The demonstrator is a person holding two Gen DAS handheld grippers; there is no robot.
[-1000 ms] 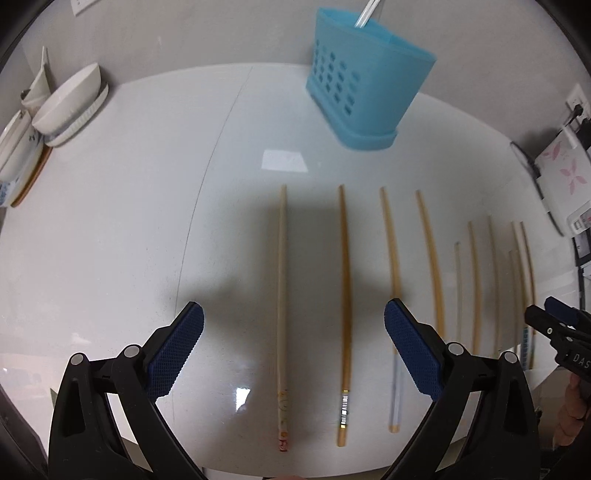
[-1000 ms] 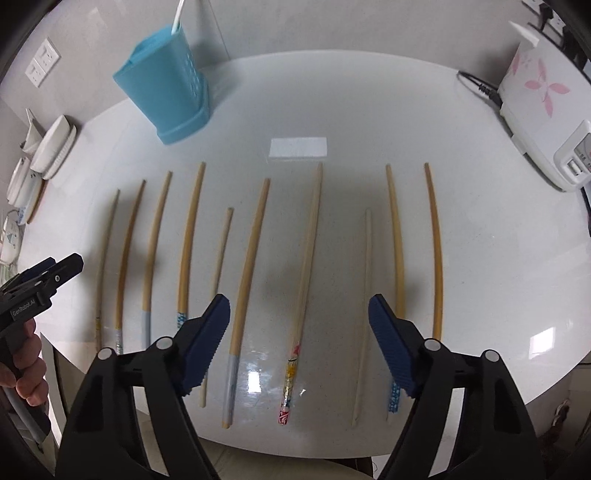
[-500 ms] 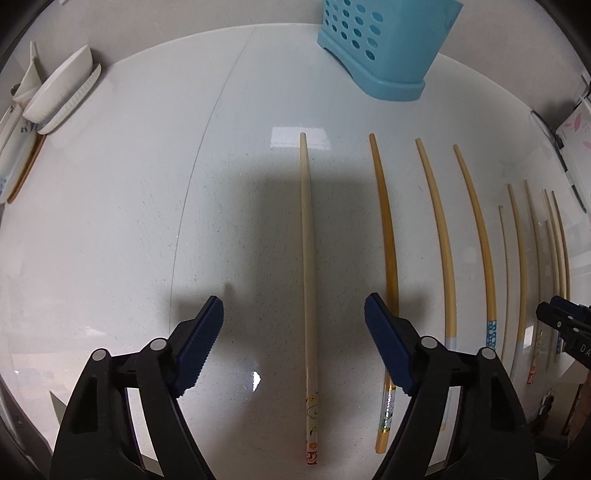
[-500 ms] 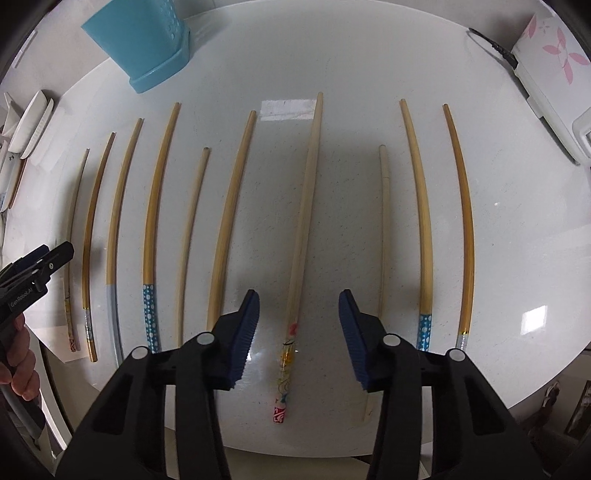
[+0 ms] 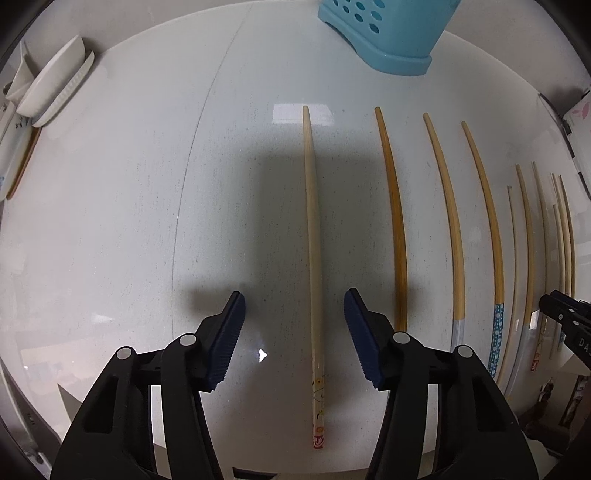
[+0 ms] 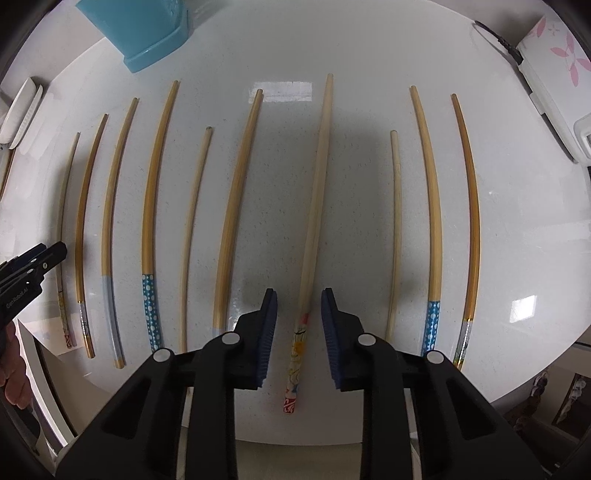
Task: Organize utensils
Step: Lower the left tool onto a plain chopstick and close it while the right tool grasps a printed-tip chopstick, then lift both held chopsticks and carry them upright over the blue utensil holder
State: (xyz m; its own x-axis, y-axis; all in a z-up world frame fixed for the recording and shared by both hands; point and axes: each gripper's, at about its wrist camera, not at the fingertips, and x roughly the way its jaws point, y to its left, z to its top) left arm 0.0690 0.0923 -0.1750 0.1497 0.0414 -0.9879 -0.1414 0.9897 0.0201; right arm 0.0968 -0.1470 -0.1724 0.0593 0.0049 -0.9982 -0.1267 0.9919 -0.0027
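Several wooden chopsticks lie side by side on the white table. In the left wrist view a pale chopstick with a red and yellow printed end lies between the fingers of my left gripper. The jaws are closing and the pads stand clear of it, the right pad nearer. In the right wrist view a matching pale printed chopstick lies between the fingers of my right gripper. Those jaws are closing too, with a narrow gap on each side. A blue perforated holder stands at the far edge.
White dishes are stacked at the far left. A white appliance with pink flowers sits at the far right. Chopsticks with blue dotted ends and silver ends flank the printed ones. The table's near edge runs just under both grippers.
Both grippers have sunk toward the table, so the chopsticks look larger. Each pair of jaws has narrowed around its printed chopstick, the right pair more than the left.
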